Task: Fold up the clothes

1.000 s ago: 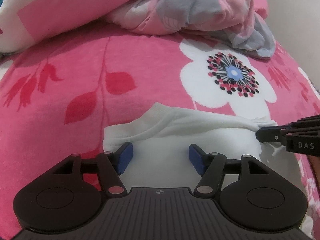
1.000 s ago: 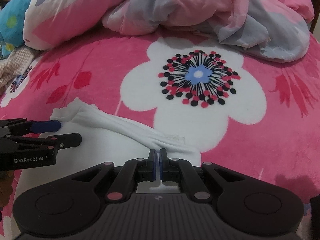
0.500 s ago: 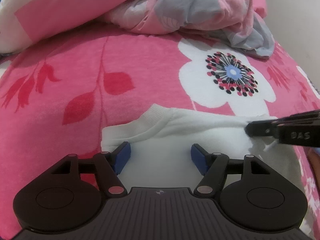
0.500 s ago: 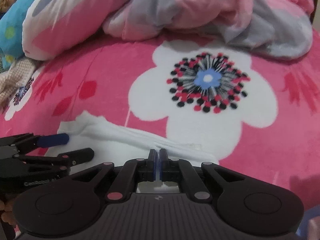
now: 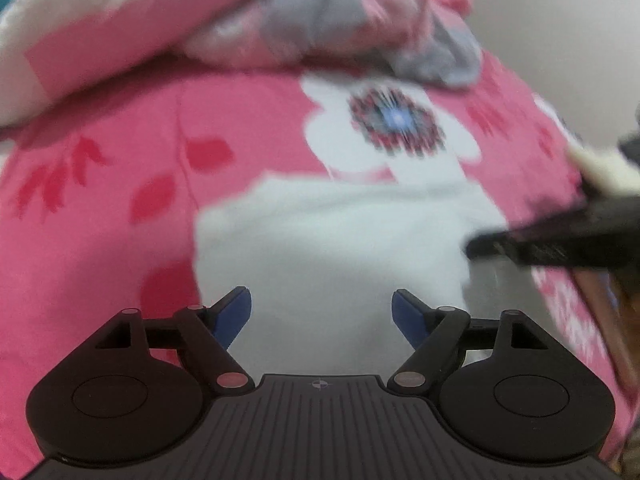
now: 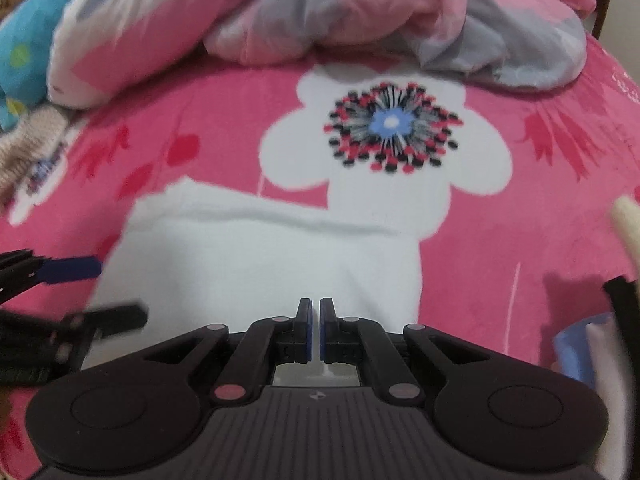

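1. At the far left of the right wrist view the left gripper [image 6: 100,292] reaches in over the left edge of the white garment [image 6: 260,264]. In its own view the left gripper [image 5: 322,312] has its jaws spread wide, with nothing between the blue pads [image 5: 234,314]; the white cloth lies just ahead of and under the gap.
2. The white garment [image 5: 332,240] lies flat on the pink flowered blanket [image 5: 120,140] as a compact, roughly squared block, its far edge a thicker band of cloth. It sits straight ahead of both sets of jaws, between the two tools.
3. The right gripper [image 6: 314,328] has its jaws nearly pressed together with a thin slit between the pads. A scrap of white shows behind them, but I cannot tell whether cloth is pinched there.
4. In the left view the right gripper [image 5: 480,246] comes in blurred at the garment's right edge.
5. My judgement: the garment is mid-fold or near its last fold, and this looks like a pause between folds or a settling of edges.
6. Any further fold calls for the spread left jaws to close on an edge, both edges lifting together so the layers stay even.
7. A heap of pink and grey bedding [image 6: 380,12] lies well beyond the jaws.
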